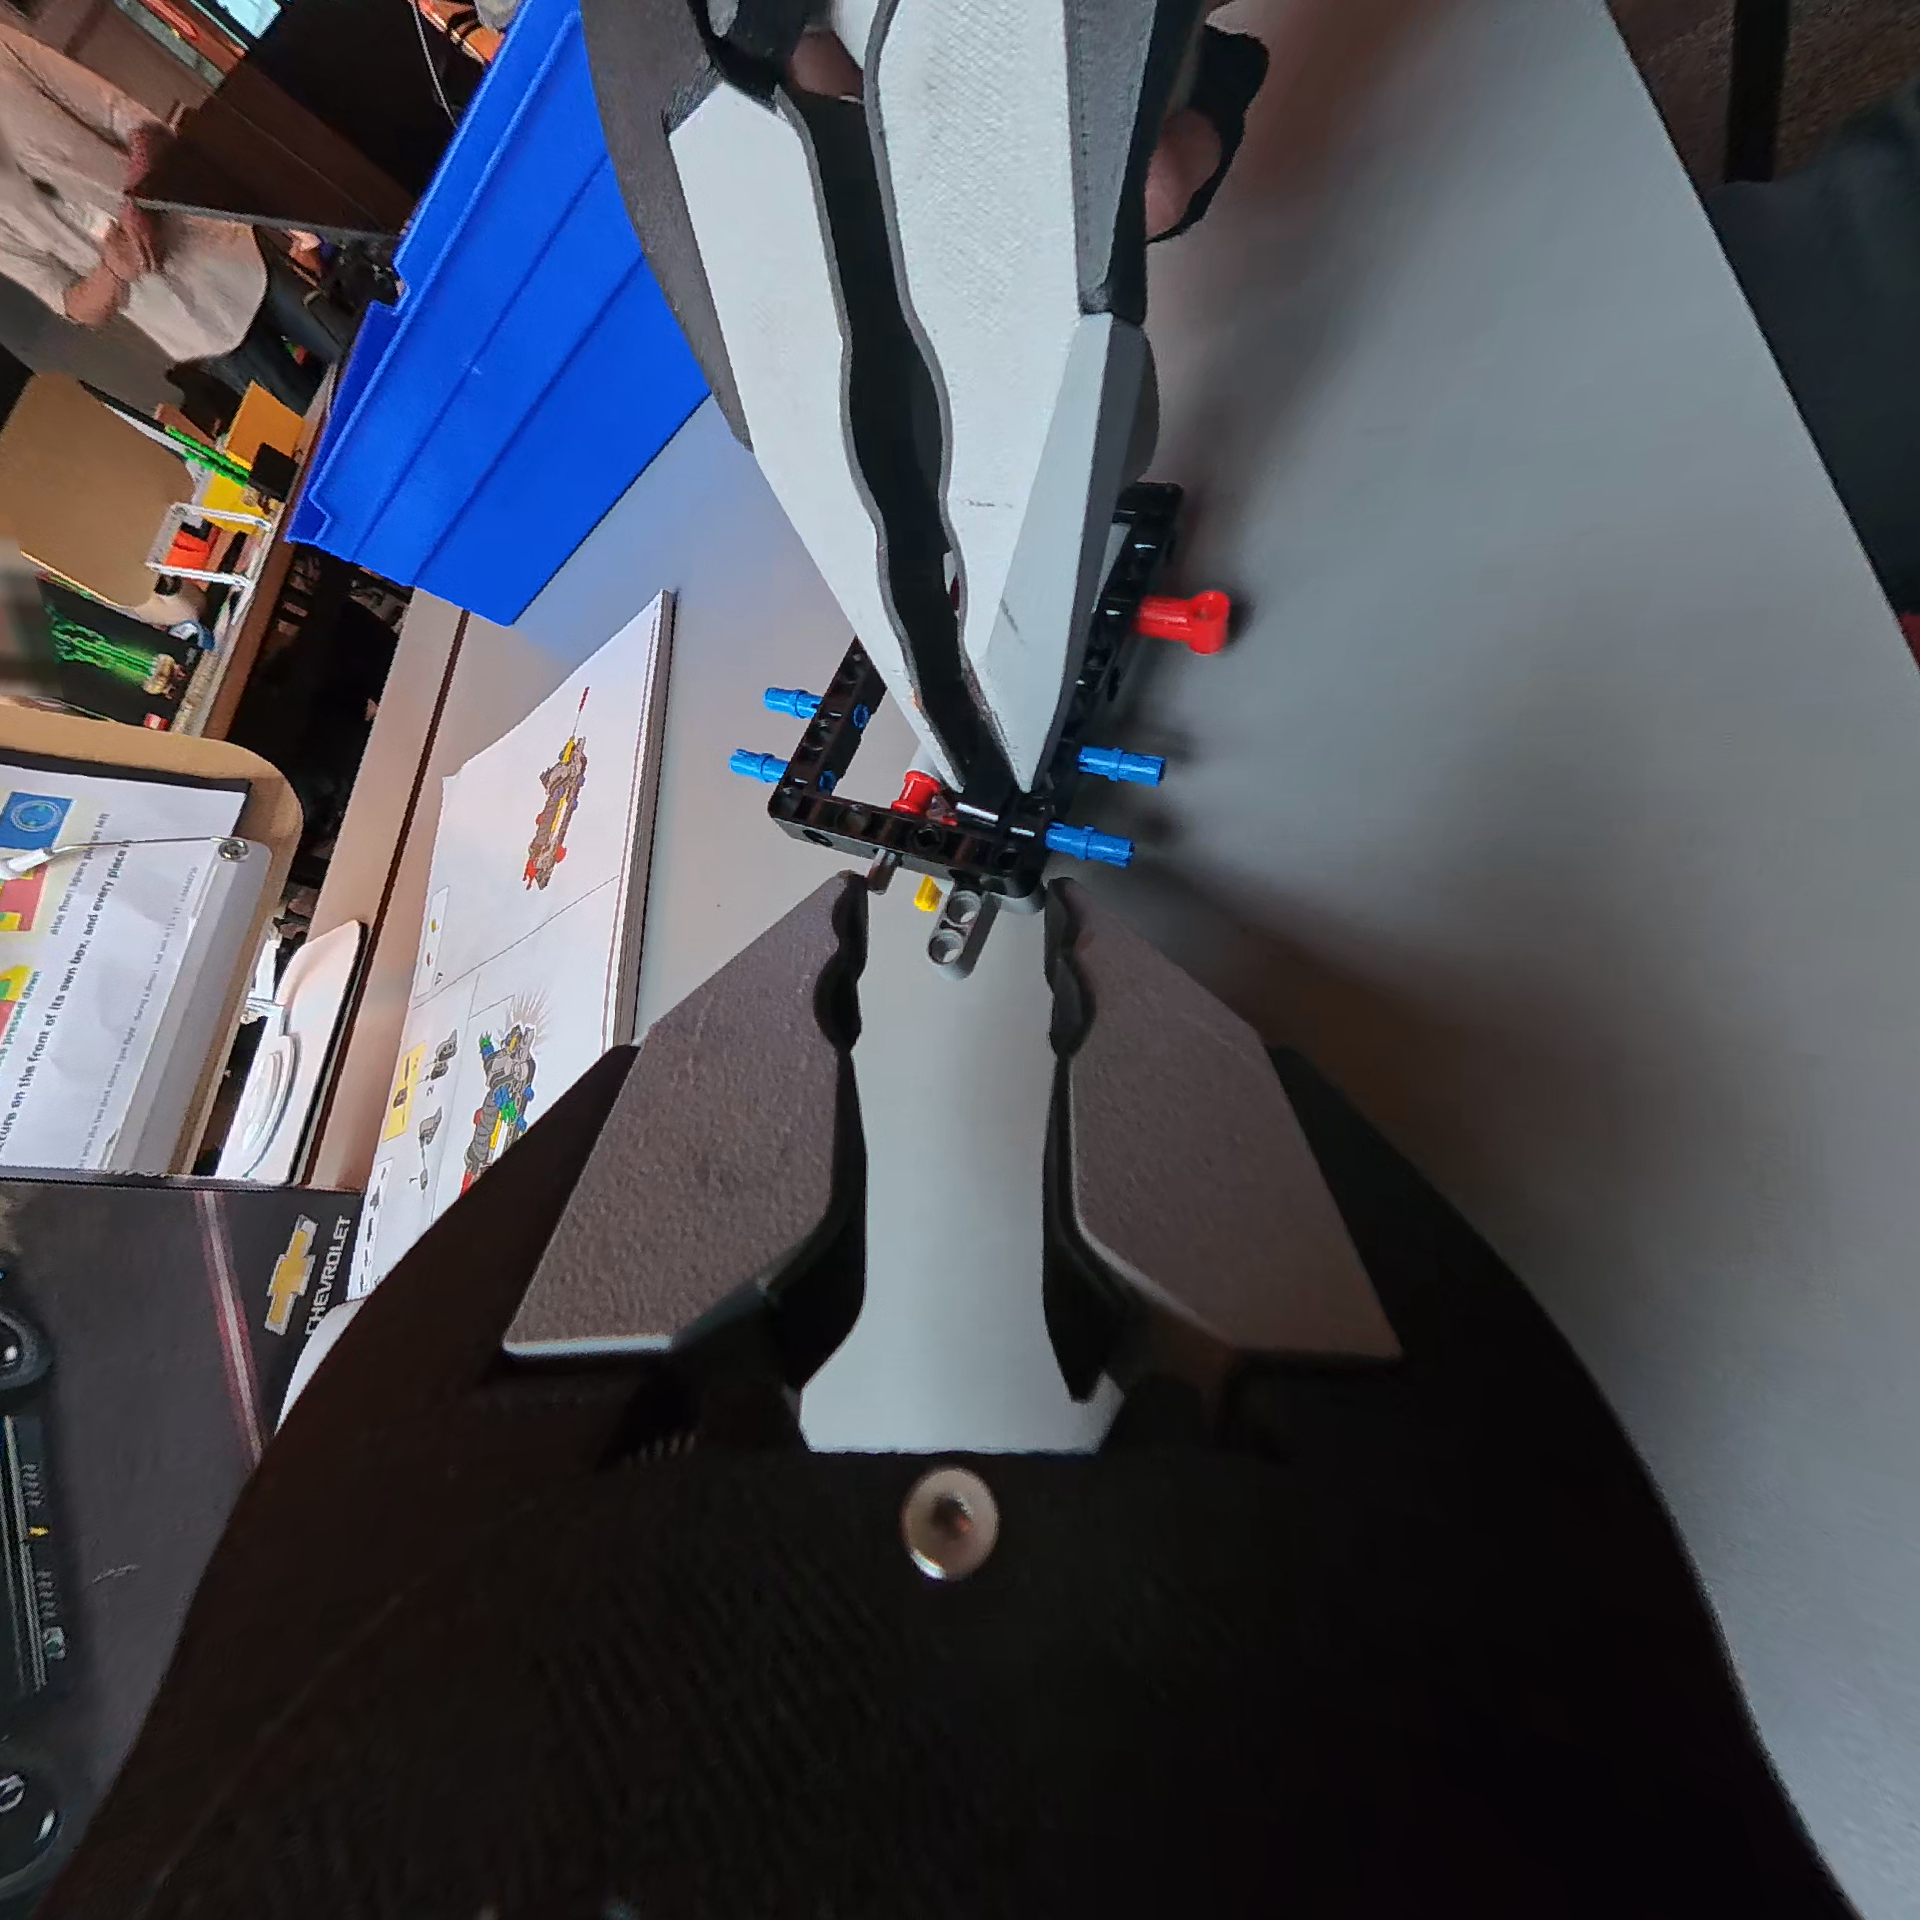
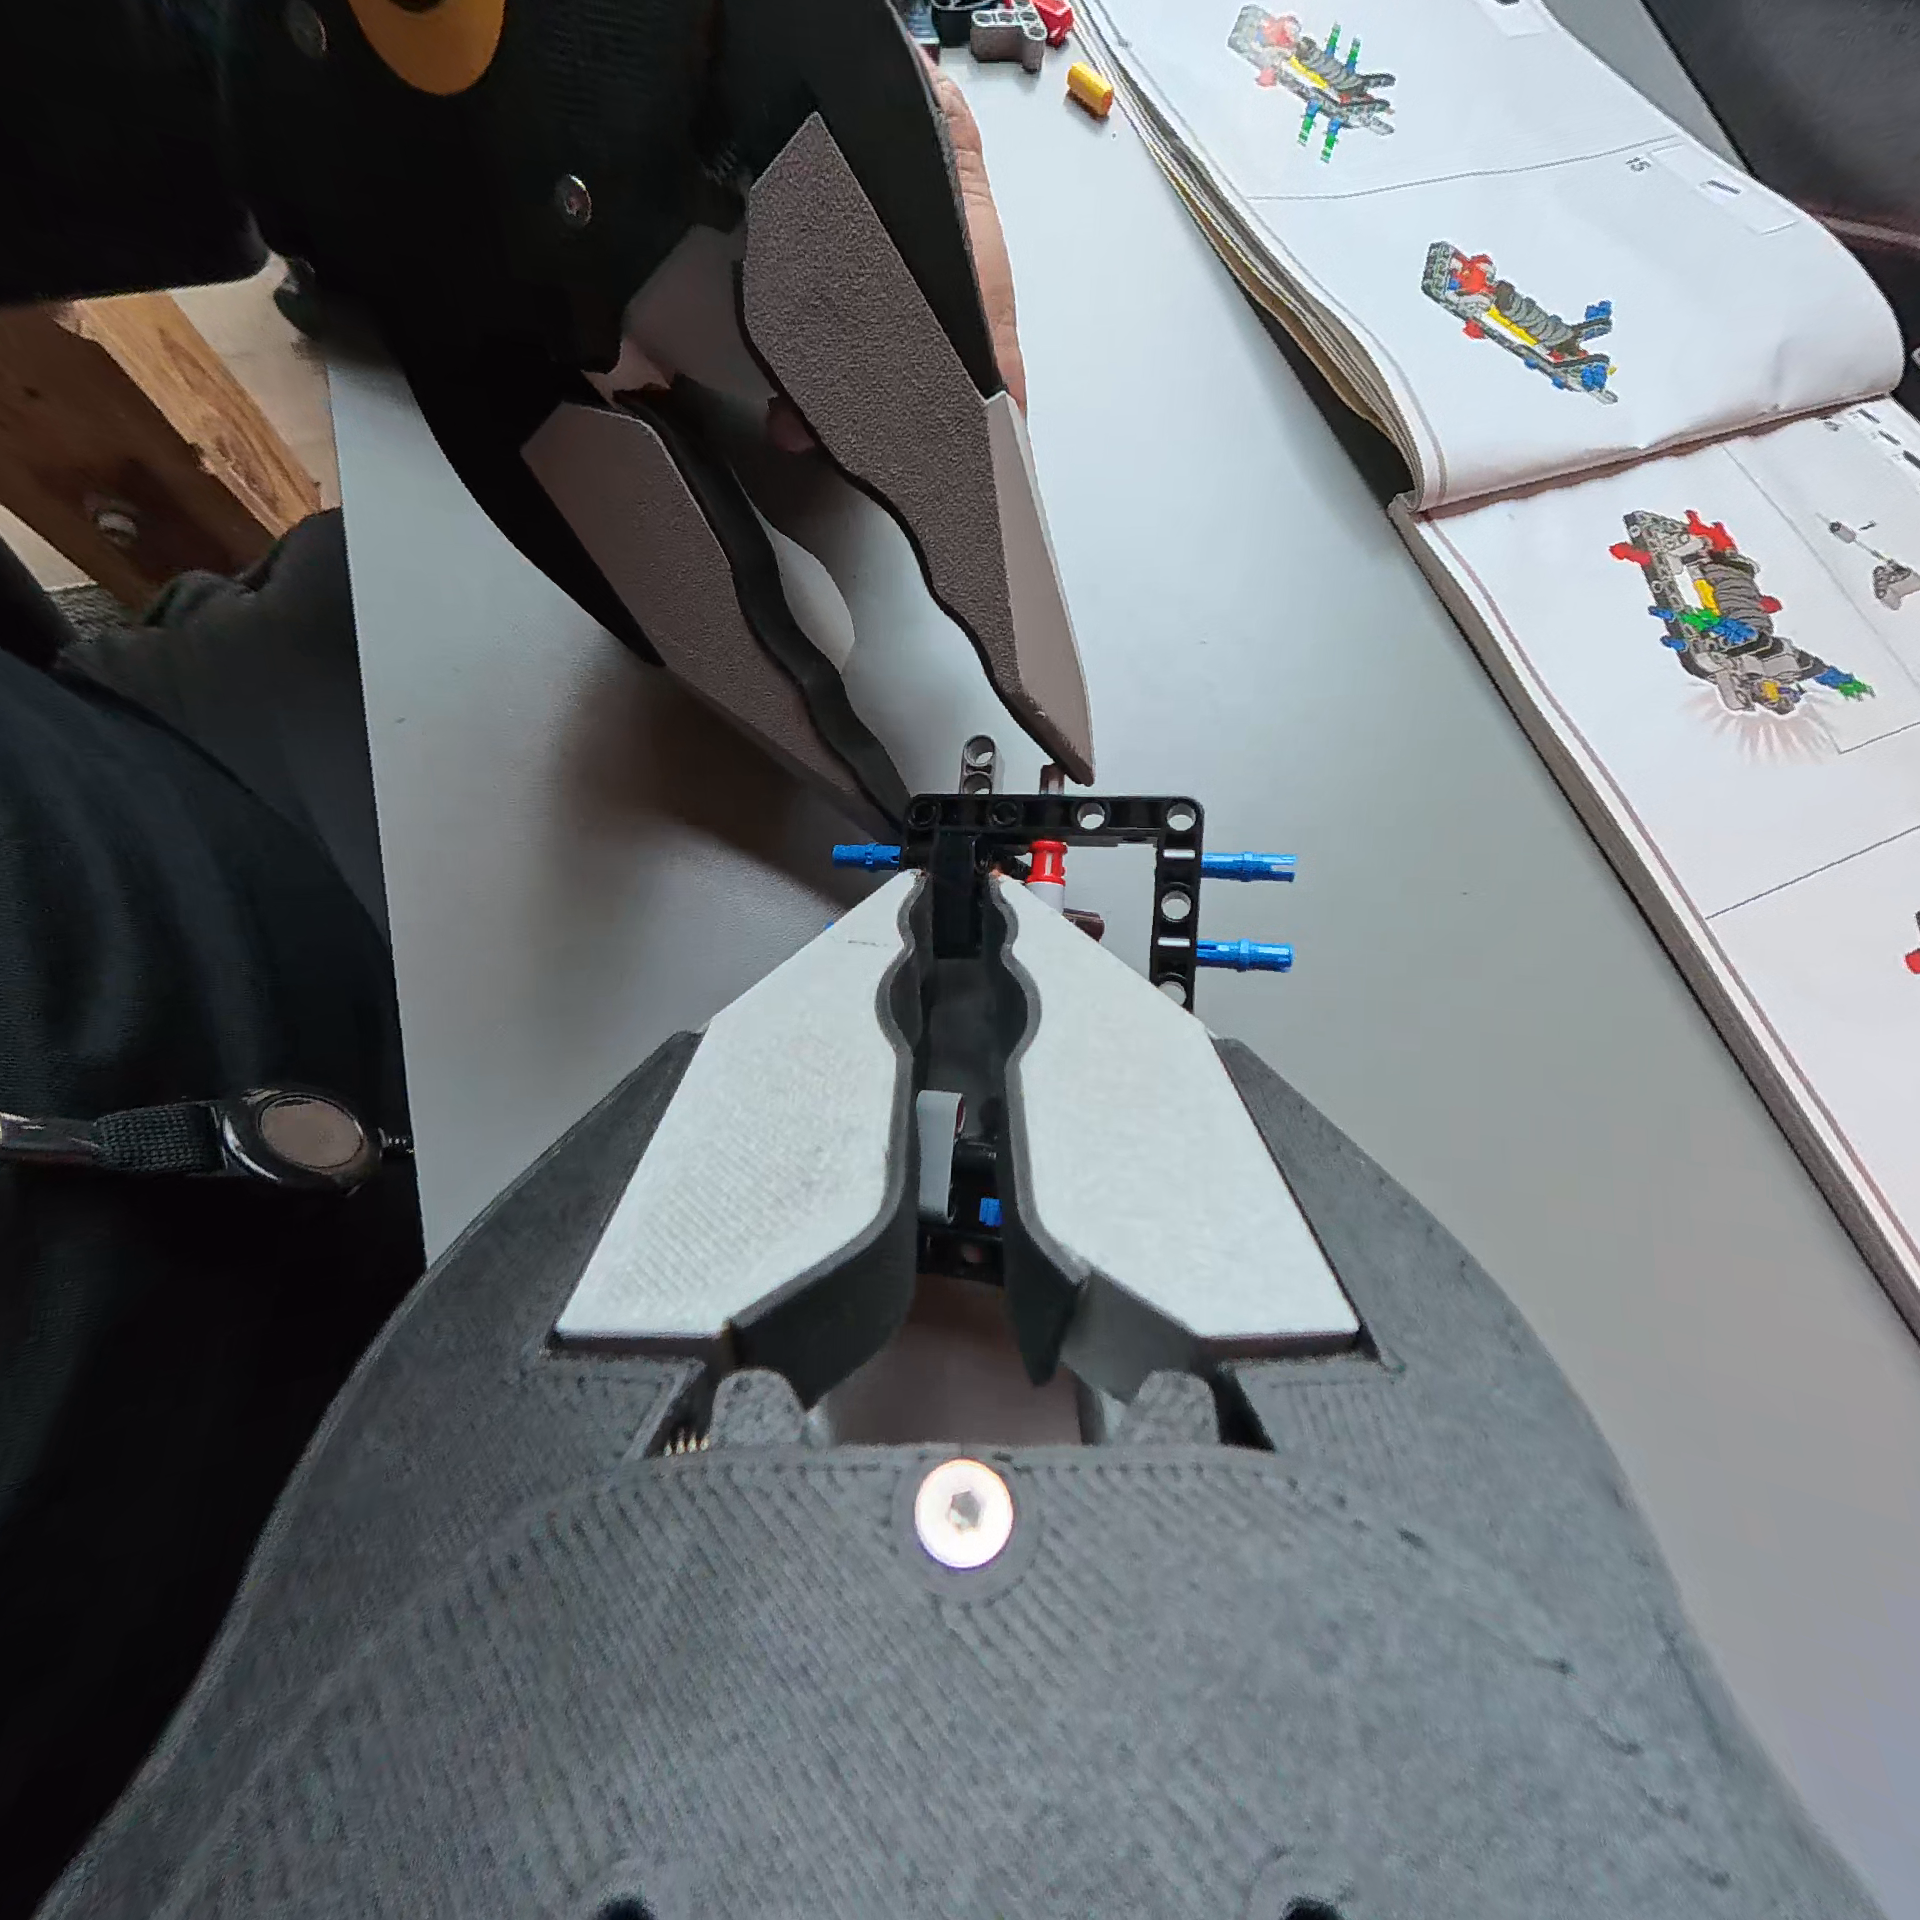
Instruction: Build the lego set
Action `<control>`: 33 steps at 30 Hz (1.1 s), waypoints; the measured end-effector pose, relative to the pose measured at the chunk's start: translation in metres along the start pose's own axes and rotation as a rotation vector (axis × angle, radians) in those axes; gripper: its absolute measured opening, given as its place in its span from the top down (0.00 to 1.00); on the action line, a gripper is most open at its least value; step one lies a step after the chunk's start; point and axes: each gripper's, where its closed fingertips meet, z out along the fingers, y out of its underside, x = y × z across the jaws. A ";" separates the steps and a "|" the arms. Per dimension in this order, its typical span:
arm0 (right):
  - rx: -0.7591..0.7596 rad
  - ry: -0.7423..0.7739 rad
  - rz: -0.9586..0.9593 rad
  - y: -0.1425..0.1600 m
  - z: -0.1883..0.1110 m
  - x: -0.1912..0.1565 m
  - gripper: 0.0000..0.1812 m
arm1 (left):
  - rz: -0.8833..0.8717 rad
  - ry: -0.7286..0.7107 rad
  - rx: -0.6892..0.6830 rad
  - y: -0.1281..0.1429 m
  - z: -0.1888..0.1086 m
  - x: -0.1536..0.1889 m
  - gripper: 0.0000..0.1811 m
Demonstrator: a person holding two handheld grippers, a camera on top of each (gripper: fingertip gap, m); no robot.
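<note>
The right hand-held gripper (image 2: 956,883) pinches one side beam of a black lego frame (image 2: 1091,816) on the grey table (image 2: 1299,1039), its fingers hiding much of the frame. The left hand-held gripper (image 1: 951,894) is spread just short of the frame's corner. Blue pins (image 2: 1247,864) jut sideways; an open instruction booklet (image 2: 1662,623) and a blue bin (image 1: 499,343) lie nearby.
</note>
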 end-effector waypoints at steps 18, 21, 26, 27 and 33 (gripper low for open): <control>-0.090 0.026 -0.179 0.007 0.001 -0.016 0.74 | -0.032 0.010 0.019 -0.002 -0.001 -0.001 0.82; -0.099 0.055 -0.194 0.007 0.003 -0.016 0.75 | -0.048 0.012 0.031 -0.003 -0.002 -0.002 0.82; -0.087 0.125 -0.218 0.007 0.004 -0.012 0.79 | -0.036 0.007 0.027 -0.003 -0.003 -0.002 0.82; -0.077 0.132 -0.212 0.007 0.004 -0.010 0.82 | -0.034 0.010 0.030 -0.003 -0.003 -0.002 0.82; -0.020 0.102 -0.162 0.005 0.000 -0.008 0.84 | -0.017 0.000 0.040 -0.008 -0.003 -0.003 0.82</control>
